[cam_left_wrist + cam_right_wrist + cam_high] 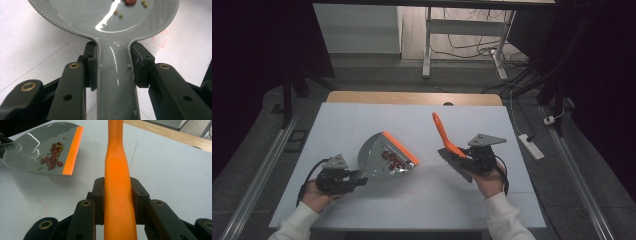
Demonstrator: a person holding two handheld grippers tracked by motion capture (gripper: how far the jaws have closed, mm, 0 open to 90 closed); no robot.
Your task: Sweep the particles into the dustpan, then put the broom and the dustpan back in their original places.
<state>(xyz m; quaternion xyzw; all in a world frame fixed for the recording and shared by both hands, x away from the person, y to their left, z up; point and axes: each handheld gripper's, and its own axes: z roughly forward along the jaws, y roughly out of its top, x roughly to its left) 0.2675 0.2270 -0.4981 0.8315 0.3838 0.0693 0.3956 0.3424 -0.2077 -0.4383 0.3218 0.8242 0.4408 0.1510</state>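
White-covered table (422,200), grey dustpan (377,157) on it

Light falls from overhead onto the white counter (422,197), which is bright; surroundings beyond it drop to near black. A hard white glare streak runs down the grey dustpan (110,22) in the left gripper view. Soft, faint shadows lie under the dustpan. Nearest parts of the orange brush handle (118,202) are slightly soft; the high view is grainy.
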